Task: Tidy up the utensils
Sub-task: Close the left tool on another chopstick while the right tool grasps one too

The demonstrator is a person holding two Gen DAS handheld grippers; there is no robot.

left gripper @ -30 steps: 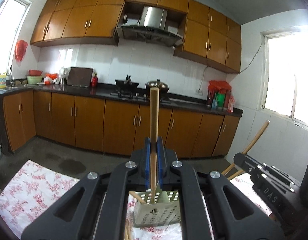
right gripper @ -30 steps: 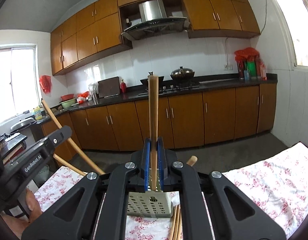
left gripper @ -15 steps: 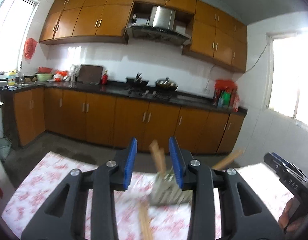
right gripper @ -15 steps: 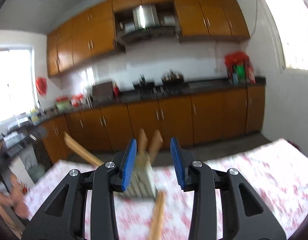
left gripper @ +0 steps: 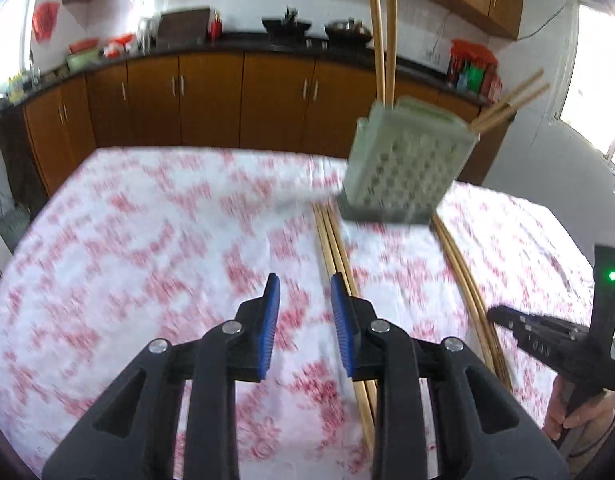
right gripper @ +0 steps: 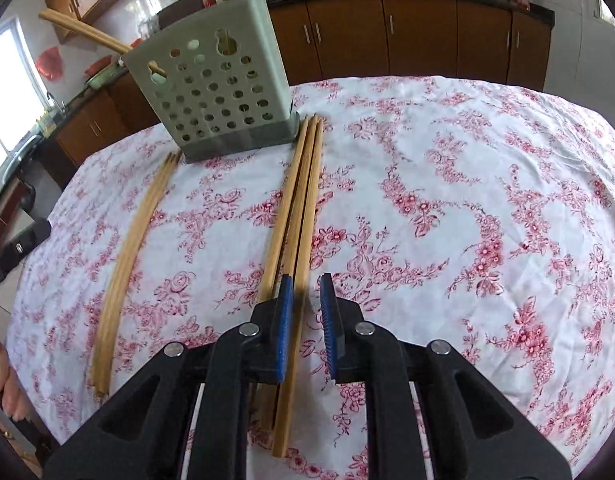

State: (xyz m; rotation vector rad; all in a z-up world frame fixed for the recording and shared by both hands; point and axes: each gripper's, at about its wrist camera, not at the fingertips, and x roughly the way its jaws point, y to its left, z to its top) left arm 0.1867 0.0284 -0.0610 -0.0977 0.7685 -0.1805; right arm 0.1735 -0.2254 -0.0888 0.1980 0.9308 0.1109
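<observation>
Both chopsticks held a second ago now stand in the holder (right gripper: 223, 92) at 11 o'clock. Left gripper (left gripper: 304, 312) and right gripper (right gripper: 306, 304) hang empty, jaws closing, over table bundles (right gripper: 297, 216). Next pickups pending; several chopsticks remain.

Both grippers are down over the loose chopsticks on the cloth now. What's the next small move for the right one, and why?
Probably ease the right gripper lower over the chopstick bundle beneath it. Its jaws are closing with no stick pinched between the pads; the sticks lie flat on the tablecloth, beside the perforated holder, which already has a few upright.
</observation>
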